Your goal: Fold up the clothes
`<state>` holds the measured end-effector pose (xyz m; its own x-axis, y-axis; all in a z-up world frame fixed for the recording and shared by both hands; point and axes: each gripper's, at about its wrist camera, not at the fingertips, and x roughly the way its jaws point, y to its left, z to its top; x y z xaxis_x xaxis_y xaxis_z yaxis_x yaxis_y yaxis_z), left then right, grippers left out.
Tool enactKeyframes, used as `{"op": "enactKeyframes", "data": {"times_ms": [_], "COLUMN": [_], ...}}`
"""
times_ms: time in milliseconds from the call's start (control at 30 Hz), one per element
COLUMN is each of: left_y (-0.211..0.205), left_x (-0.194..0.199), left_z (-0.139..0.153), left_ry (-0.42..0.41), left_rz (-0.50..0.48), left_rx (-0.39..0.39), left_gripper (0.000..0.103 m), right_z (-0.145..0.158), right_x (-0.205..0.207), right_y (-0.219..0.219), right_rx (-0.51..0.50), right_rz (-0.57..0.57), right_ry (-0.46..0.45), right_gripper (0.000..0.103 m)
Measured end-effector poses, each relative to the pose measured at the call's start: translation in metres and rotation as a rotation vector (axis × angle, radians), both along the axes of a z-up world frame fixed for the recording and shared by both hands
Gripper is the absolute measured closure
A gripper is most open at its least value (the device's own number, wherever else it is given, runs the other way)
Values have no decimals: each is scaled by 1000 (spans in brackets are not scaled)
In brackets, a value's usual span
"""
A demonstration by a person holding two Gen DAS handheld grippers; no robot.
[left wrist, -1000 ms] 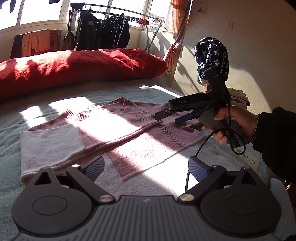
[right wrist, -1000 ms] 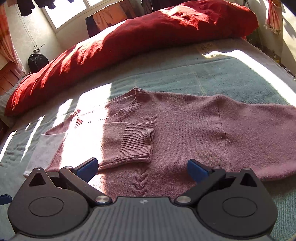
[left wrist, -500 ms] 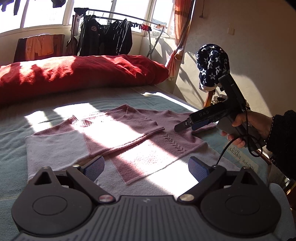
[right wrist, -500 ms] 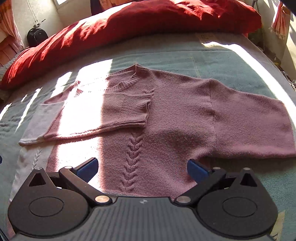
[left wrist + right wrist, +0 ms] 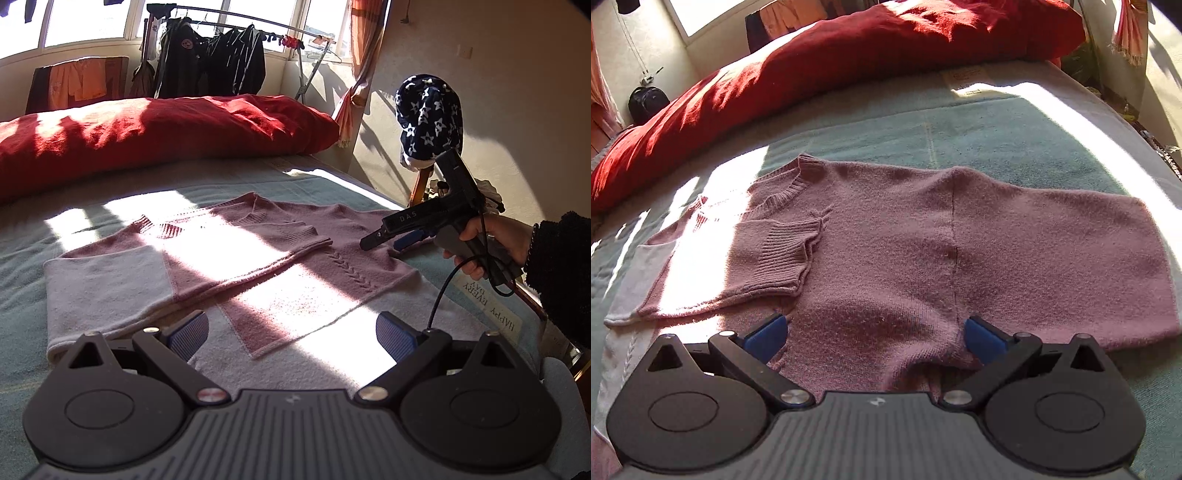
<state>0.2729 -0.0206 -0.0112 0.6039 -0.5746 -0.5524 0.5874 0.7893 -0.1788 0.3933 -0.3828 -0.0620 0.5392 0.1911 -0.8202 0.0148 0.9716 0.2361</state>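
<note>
a dusty-pink knitted sweater (image 5: 886, 258) lies flat on the pale green quilted bedspread (image 5: 997, 122), one ribbed-cuff sleeve (image 5: 775, 254) folded across its chest, the other spread out. the left gripper (image 5: 291, 332) is spread wide above the hem; the right gripper (image 5: 875, 332) (also wide open) sits low over the fabric. a long red pillow (image 5: 147, 129) lies behind.

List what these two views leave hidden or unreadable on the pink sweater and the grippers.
- Pink sweater hem: right wrist view, hidden behind the right gripper body.
- Sweater chest under the folded sleeve: covered in both views.
- Sunlit knit: left wrist view, washed out by glare.
- Right gripper fingertips' contact with the fabric: cannot tell in either view.
</note>
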Motion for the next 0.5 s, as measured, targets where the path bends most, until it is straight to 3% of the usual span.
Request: {"op": "enactKeyframes", "data": {"times_ms": [133, 333, 500], "left_y": [-1, 0, 1], "left_x": [-6, -14, -17], "left_z": [5, 13, 17], "left_ry": [-19, -40, -52], "left_rz": [-15, -23, -29], "left_rx": [-7, -21, -31], "left_gripper": [6, 6, 6], "right_z": [18, 28, 5], "right_x": [-24, -50, -59], "right_y": [-12, 29, 59], "right_rx": [61, 213, 96], "right_rz": [-45, 76, 139], "right_ry": [-39, -54, -15], "right_gripper": [0, 0, 0]}}
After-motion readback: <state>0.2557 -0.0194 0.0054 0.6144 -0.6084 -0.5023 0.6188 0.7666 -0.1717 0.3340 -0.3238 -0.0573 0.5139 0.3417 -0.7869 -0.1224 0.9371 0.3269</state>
